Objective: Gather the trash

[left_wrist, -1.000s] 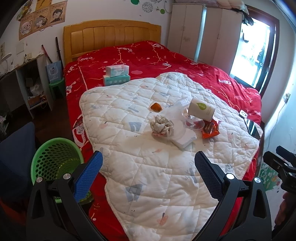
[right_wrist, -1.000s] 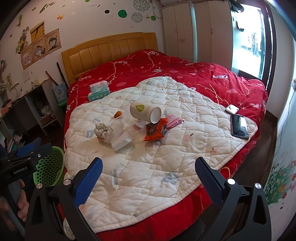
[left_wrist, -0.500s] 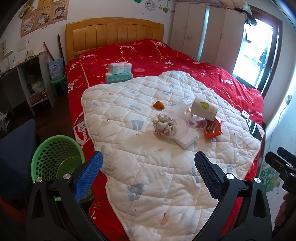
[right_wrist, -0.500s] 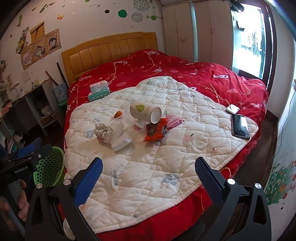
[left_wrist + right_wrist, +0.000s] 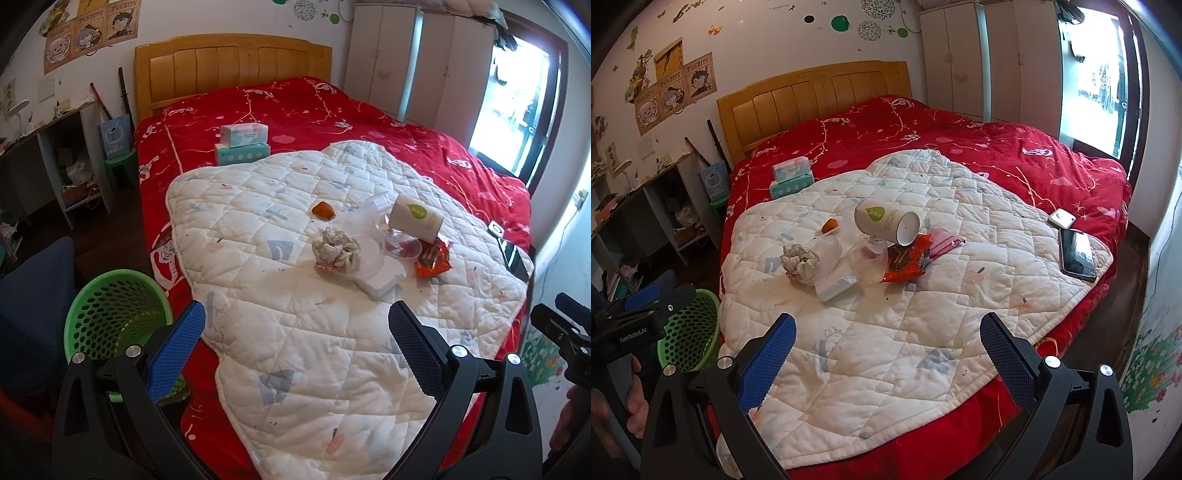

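Clearly both tools gape empty: left tool (image 5: 295,332), right tool (image 5: 886,334). Risk: grabbing the tipped paper cup (image 5: 886,225) may scatter the crumpled paper (image 5: 799,258) across the quilt (image 5: 923,332).

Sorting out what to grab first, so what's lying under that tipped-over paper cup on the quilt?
The paper cup lies tilted over a clear plastic cup and the orange snack wrapper, with a pink wrapper beside them. Whatever lies directly beneath it is hidden.

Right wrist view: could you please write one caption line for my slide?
Open right hand-held gripper faces a white quilt with a tipped paper cup, crumpled paper and orange wrapper.
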`<state>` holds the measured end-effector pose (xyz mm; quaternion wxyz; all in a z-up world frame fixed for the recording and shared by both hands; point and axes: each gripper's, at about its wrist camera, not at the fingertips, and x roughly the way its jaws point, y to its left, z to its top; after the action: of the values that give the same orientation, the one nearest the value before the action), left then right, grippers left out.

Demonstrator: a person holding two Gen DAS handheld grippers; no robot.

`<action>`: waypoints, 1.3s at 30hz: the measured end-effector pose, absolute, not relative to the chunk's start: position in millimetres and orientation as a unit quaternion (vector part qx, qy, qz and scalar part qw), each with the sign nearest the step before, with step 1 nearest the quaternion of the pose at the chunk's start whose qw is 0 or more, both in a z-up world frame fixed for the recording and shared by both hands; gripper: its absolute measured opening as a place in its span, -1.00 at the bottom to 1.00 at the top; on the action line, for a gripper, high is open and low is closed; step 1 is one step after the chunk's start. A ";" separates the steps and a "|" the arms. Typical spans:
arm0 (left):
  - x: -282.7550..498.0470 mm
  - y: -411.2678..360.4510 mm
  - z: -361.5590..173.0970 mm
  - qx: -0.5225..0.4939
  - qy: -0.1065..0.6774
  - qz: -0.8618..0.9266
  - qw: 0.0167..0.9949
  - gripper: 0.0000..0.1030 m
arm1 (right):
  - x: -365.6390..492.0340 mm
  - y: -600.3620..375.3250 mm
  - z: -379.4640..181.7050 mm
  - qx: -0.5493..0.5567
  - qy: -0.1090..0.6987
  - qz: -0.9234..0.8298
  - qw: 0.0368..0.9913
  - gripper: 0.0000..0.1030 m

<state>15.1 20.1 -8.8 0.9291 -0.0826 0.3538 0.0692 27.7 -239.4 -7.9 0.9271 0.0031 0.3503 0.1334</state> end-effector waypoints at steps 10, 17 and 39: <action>25.7 28.6 -11.2 -0.089 0.359 0.077 0.926 0.90 | 40.0 -233.1 -9.7 -0.007 0.354 0.141 0.925 0.88; 33.8 34.3 -11.9 -0.093 0.362 0.082 0.924 0.90 | 53.6 -230.7 -11.2 -0.013 0.358 0.147 0.922 0.88; 57.1 49.6 -21.9 -0.083 0.372 0.098 0.919 0.90 | 136.5 -216.1 -16.2 -0.066 0.371 0.197 0.905 0.88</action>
<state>57.1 49.6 -21.9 0.9192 -0.0829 0.3723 0.0979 136.5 -216.1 -16.2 0.9050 -0.0663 0.3711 0.1972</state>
